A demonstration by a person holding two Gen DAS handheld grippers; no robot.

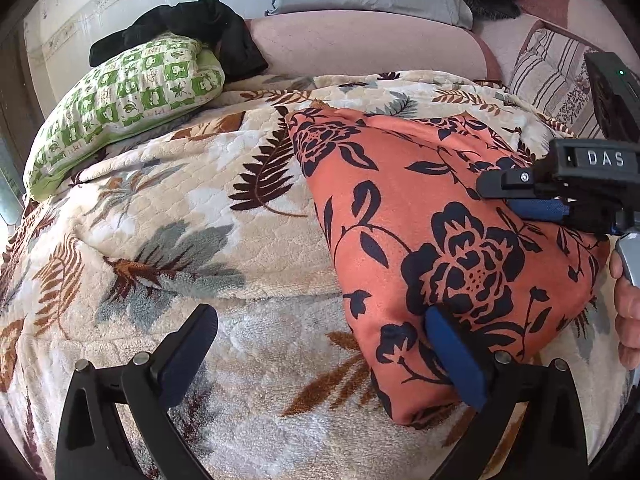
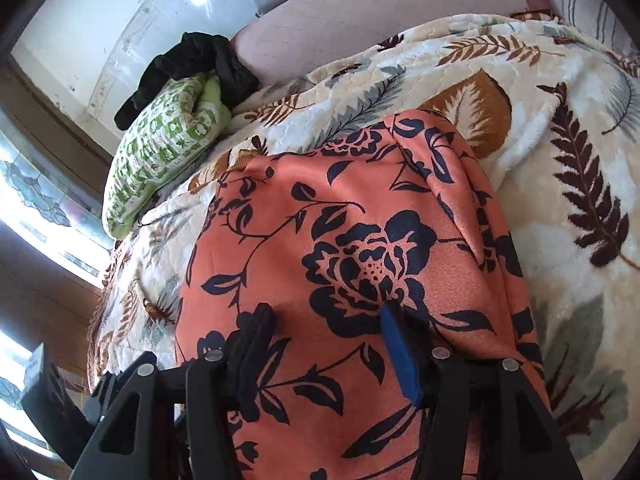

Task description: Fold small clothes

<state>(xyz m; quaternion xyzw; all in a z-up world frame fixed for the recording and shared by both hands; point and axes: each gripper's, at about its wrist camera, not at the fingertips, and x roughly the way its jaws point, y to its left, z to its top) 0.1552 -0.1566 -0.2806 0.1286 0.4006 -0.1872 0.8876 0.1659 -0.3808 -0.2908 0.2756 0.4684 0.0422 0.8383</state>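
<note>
My left tongs (image 1: 320,344) stood wide over the blanket (image 1: 224,248); my right tongs (image 2: 328,336) gaped, unpressed, above the folded orange cloth (image 2: 360,216) at twelve o'clock.

One legible marking: white letters "DAS" on the black body of the right gripper (image 1: 520,196), above the orange floral cloth (image 1: 440,240).
</note>
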